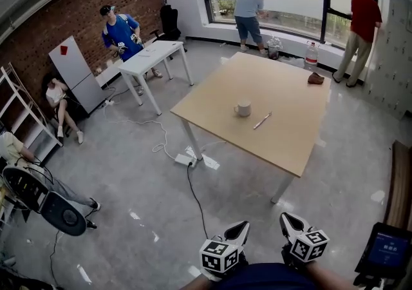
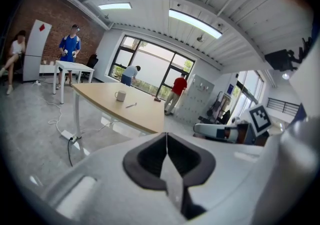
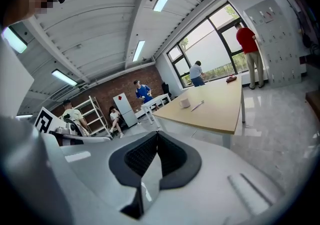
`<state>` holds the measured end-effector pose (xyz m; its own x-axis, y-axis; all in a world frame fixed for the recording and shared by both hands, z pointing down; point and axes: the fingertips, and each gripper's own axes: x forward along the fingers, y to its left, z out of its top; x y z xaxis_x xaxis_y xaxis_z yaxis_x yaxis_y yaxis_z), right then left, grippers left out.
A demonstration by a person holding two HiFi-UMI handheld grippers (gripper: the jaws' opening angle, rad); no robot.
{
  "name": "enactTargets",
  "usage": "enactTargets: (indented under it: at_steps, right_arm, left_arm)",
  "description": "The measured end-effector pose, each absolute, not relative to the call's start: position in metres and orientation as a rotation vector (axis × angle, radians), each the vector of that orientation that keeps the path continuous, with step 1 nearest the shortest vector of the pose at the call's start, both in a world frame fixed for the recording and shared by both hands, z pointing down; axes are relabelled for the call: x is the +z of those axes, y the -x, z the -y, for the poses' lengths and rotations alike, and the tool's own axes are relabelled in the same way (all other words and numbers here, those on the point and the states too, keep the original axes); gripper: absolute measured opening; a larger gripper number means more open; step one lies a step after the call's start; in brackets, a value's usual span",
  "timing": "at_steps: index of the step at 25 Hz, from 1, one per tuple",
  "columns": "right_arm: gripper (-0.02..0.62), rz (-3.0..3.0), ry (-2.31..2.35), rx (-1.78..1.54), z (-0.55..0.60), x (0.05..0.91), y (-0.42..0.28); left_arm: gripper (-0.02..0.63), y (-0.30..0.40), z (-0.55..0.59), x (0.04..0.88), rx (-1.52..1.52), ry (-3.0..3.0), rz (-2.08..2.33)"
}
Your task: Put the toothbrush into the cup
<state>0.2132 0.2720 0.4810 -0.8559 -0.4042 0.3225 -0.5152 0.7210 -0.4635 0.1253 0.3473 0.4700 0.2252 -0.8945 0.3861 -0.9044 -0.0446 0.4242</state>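
Right now this reads as the approach step, nothing grasped yet; nearest, at the bottom of the head view, the left gripper (image 1: 237, 232) and the right gripper (image 1: 291, 223) sit side by side, both with jaws pressed fully together and nothing between them, as each gripper view confirms; ahead is grey floor with a power strip (image 1: 184, 160) near the table leg; farther on is the wooden table (image 1: 293, 147), well apart from both grippers; on it the toothbrush (image 1: 262, 120) lies flat, a thin pale stick set at an angle, just right of the cup (image 1: 243, 109), near it but not touching; the cup is white, upright, mouth up; the bristle end is too small to tell; the next move likely calls for closing in on the table, opening one gripper and pinching the low, thin handle close to the tabletop; a small brown object (image 1: 315, 78) sits at the far edge.
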Motion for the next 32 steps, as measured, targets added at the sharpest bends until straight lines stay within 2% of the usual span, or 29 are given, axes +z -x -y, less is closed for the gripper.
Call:
enactTargets:
  at_steps: [19,28,32]
  right_arm:
    - [0.012,2.649,-0.689,0.854,-0.26,0.5,-0.132]
    - [0.012,2.724,-0.531,0.865,-0.207,0.495,-0.076]
    - [0.012,2.745,-0.5,0.864,-0.142,0.496,-0.066]
  left_arm:
    - [0.009,-0.047,-0.335,0.491,-0.017,-1.839,1.612]
    - [0.009,0.003,-0.295,0.483,-0.002,-1.75,1.776]
    - [0.009,0.009,-0.234,0.483,0.007,-1.745,1.813]
